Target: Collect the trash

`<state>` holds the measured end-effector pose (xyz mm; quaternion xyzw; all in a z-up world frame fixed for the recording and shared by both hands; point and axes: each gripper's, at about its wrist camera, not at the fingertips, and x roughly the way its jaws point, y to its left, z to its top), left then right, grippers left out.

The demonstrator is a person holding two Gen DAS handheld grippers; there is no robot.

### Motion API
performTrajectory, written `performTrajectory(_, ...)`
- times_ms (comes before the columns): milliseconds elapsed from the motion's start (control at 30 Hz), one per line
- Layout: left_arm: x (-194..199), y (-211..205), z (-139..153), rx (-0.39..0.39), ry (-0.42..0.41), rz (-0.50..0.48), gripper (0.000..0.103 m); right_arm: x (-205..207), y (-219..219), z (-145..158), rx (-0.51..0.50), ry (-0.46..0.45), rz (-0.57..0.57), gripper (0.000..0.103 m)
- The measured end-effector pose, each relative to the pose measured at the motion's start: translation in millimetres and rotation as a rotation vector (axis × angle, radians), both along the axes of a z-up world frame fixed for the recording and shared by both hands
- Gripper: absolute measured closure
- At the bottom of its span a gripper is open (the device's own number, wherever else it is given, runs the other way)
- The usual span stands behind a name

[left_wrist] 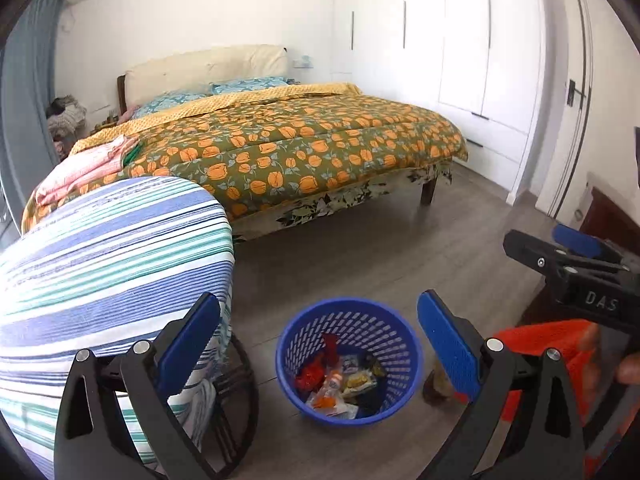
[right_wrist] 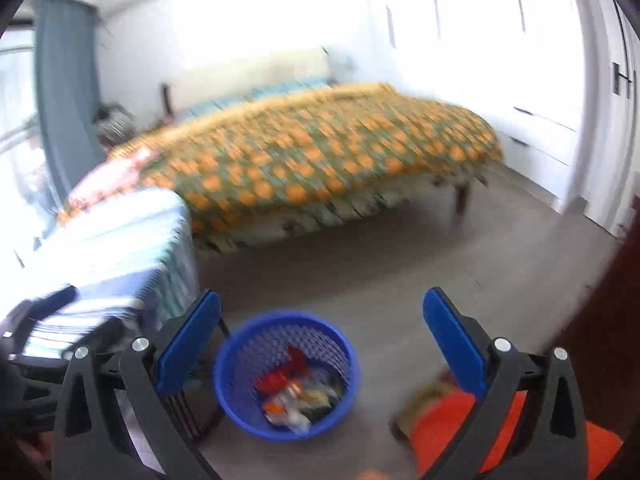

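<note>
Clearly, here is how I read both wrist views from my end:

Left gripper: my jaws stand spread wide with nothing between the blue pads; they frame the blue basket on the floor
Right gripper: jaws also spread and empty, with the same basket low between them, nearer the left pad
Trash: wrappers and packets, red, orange, yellow and clear, lie in the bottom of the basket
Sharp view only: the left wrist shows the right gripper coming in from the right edge, its narrow tip apart, and the flower print on the bed cover, plus folded pink cloth at the bed's near corner
Blurred view only: the right wrist shows a grey-blue curtain beside a bright window, and a smeared dark shape at lower left that I take for the left gripper
Striped cover: a blue, green and white cloth over rounded furniture to the left of the basket, with dark curved bars beneath it
Orange cloth: lies right of the basket, partly behind my right pad
Brown item: beside the basket, half hidden by that pad; I cannot tell what it is
Hard to make out: single pieces of trash in the right wrist view smear together
</note>
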<state>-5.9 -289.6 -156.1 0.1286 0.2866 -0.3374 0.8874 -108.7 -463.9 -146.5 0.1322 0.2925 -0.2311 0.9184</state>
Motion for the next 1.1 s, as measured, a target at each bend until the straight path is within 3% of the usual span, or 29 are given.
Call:
performTrajectory(100, 0.0, -5.8, -6.8, 0.090, -0.022, 0.044, 0.005, -1.8, -6.4, -4.5, 0.051, -0.005, 0.005, 0.005)
performTrajectory(200, -2.8, -2.7, -8.1, 0.116, -0.010, 0.035, 0.005, -4.6, -11.2, -10.7, 0.119, -0.002, 0.010, 0.005)
performTrajectory(433, 9.5, -11.0, -30.5, 0.187, 0.120, 0.019, 0.005, -4.0, 2.5, -29.6, 0.133, 0.135, -0.002, 0.005)
performTrajectory(667, 20.2, -16.9, -60.7, 0.216, 0.250, 0.000, 0.005, -3.9, 9.8, -57.6, 0.147, 0.241, 0.001, 0.005)
performTrajectory(1100, 28.7, -15.8, -87.8, 0.263, 0.302, 0.020, 0.005, 3.9, 18.3, -85.9, 0.160, 0.337, 0.057, 0.005)
